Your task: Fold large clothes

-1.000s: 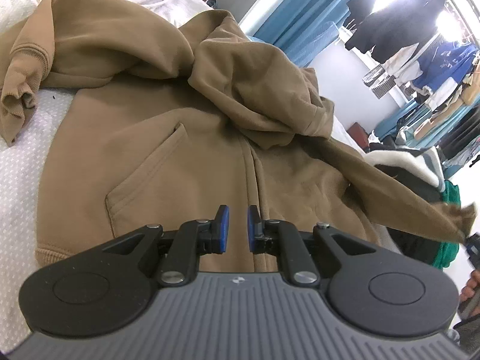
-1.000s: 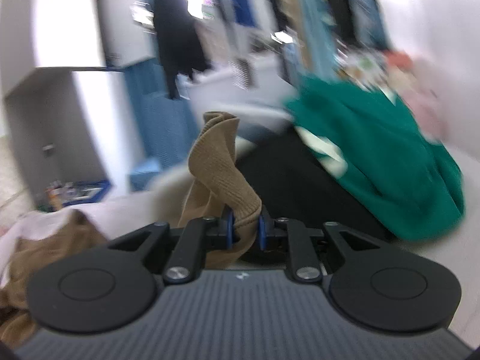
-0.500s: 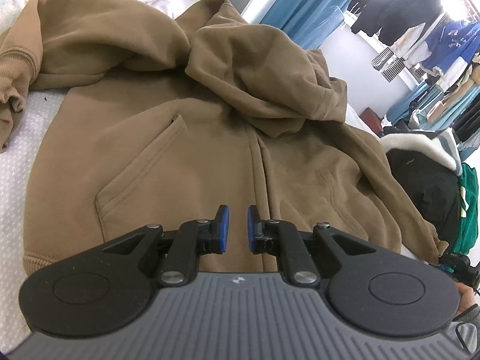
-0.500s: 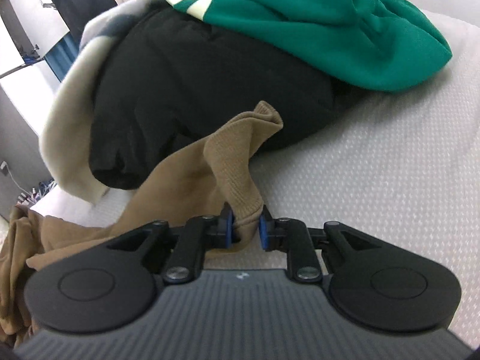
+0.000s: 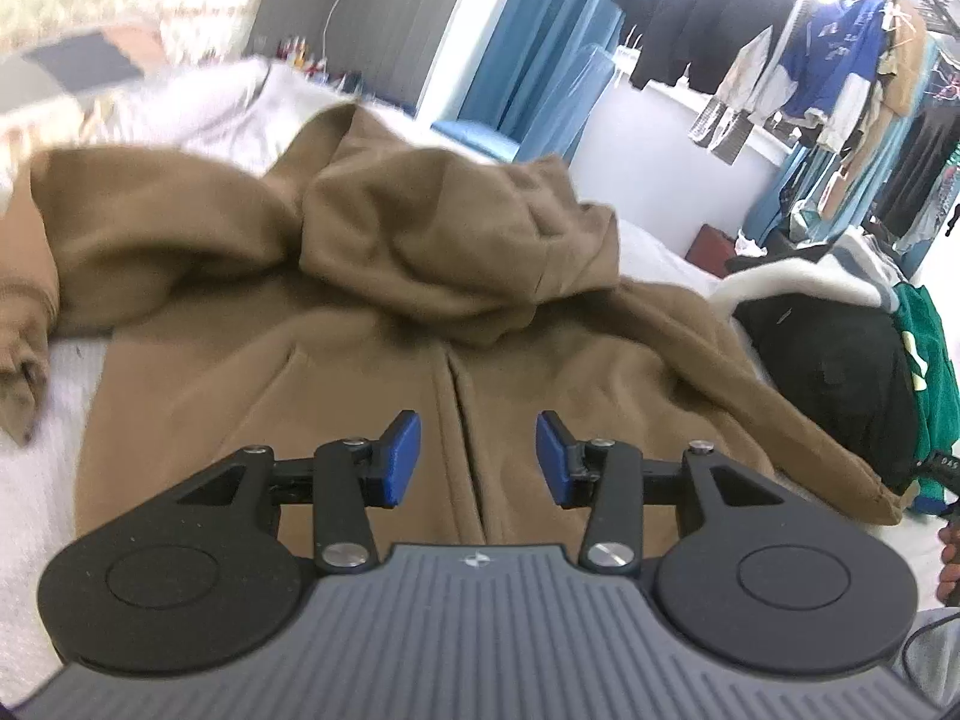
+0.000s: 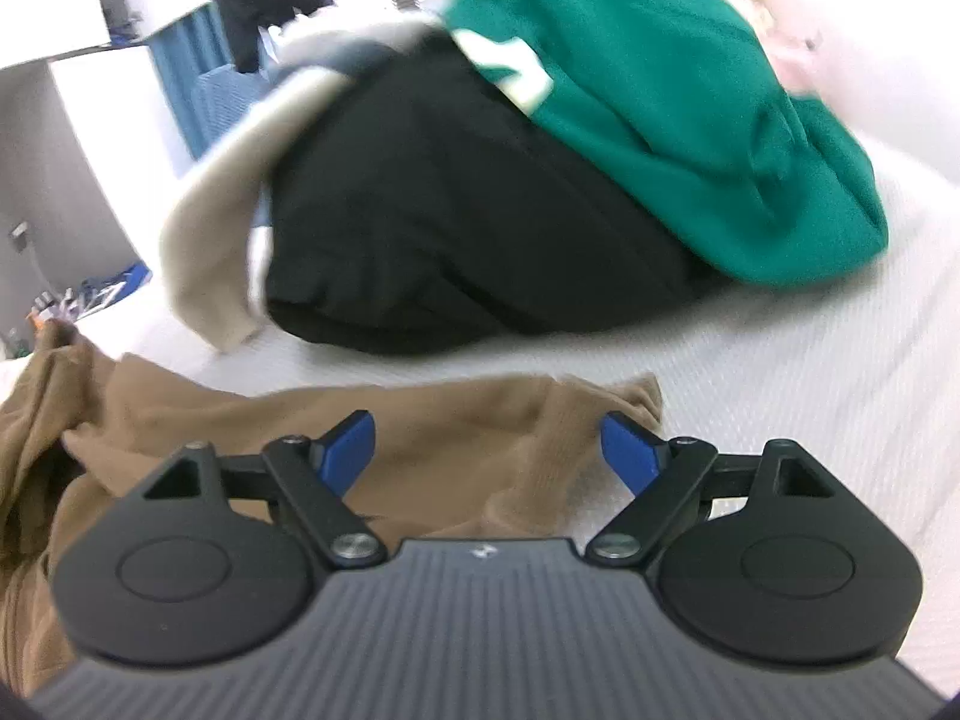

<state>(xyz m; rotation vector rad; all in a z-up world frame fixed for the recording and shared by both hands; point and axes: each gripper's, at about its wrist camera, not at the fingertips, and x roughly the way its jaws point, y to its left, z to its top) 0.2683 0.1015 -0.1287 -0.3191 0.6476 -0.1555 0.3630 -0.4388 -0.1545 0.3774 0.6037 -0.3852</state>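
laying out the brown hoodie (image 5: pixel 372 360) flat on the bed (image 6: pixel 810 372) — right gripper (image 6: pixel 486 450) opening over the sleeve cuff (image 6: pixel 594 414), left gripper (image 5: pixel 478 456) opening, empty — next, probably regripping to fold.

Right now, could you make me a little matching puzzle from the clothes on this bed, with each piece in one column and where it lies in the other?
Things:
1. brown hoodie
2. green sweatshirt
3. black garment
4. brown sleeve cuff

Places:
A. on top of the pile of clothes
B. under the green one in the pile
C. spread flat, front up, hood flopped forward
D. lying on the white cover between the opening pads of the right gripper

Pairs: 1-C, 2-A, 3-B, 4-D
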